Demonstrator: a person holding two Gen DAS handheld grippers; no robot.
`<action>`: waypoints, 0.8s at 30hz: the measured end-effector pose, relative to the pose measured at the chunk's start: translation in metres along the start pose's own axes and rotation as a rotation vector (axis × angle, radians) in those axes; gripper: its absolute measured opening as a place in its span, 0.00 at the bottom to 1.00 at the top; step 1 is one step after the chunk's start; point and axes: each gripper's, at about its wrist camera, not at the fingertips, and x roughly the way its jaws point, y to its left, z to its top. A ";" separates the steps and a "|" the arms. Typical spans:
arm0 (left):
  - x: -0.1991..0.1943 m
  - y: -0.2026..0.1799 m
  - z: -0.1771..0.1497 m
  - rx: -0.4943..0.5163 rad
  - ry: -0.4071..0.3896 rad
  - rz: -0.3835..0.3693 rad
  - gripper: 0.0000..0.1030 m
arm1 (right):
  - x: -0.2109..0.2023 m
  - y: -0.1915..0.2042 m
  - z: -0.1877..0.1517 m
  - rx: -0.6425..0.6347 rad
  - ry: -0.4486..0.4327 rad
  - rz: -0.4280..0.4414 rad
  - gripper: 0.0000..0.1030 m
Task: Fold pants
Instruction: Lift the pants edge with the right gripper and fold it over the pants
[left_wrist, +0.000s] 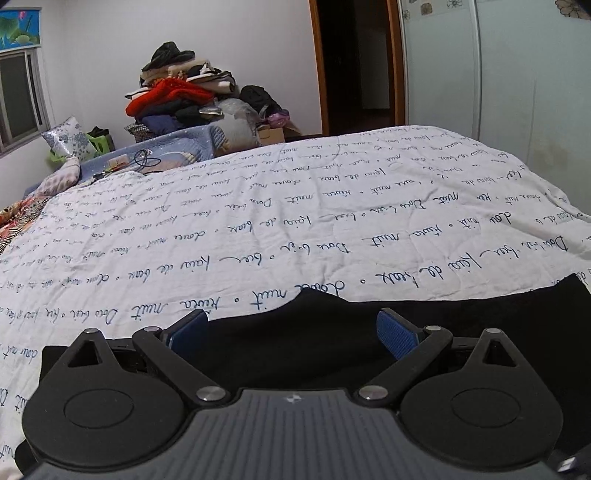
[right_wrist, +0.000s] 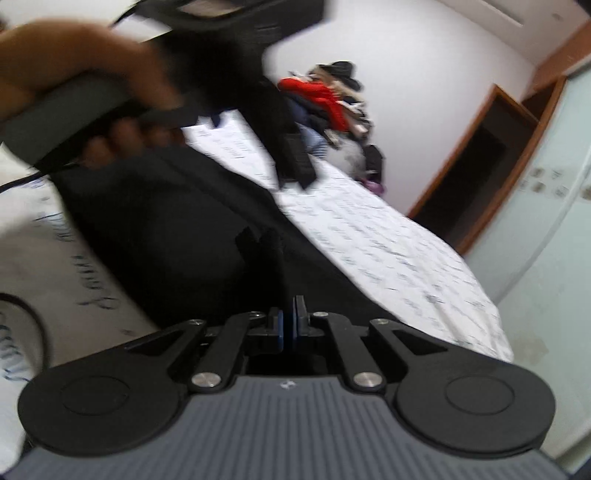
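Note:
The black pants (left_wrist: 461, 317) lie on a white bedspread with blue script (left_wrist: 295, 221). In the left wrist view my left gripper (left_wrist: 291, 330) is open, its blue pads (left_wrist: 397, 334) spread just above the near edge of the pants, holding nothing. In the right wrist view, which is blurred and tilted, my right gripper (right_wrist: 290, 325) is shut on a fold of the black pants (right_wrist: 166, 229), and the cloth rises from between the pads. The left gripper (right_wrist: 295, 155) and the hand holding it (right_wrist: 85, 70) show above the pants there.
A pile of clothes (left_wrist: 192, 92) stands beyond the far side of the bed. Pillows (left_wrist: 68, 142) lie at the far left. A dark doorway (left_wrist: 354, 62) and a pale wardrobe (left_wrist: 498, 74) stand behind the bed. A window (left_wrist: 18, 96) is on the left wall.

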 end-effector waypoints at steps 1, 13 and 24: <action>0.000 -0.001 -0.001 0.001 0.006 -0.017 0.96 | 0.003 0.006 -0.001 -0.018 0.014 -0.001 0.06; -0.006 -0.061 -0.024 0.209 0.022 -0.244 0.96 | -0.046 -0.078 -0.017 0.226 0.062 -0.068 0.28; 0.002 -0.070 -0.042 0.281 0.041 -0.169 0.96 | -0.026 -0.112 -0.033 0.378 0.191 -0.088 0.54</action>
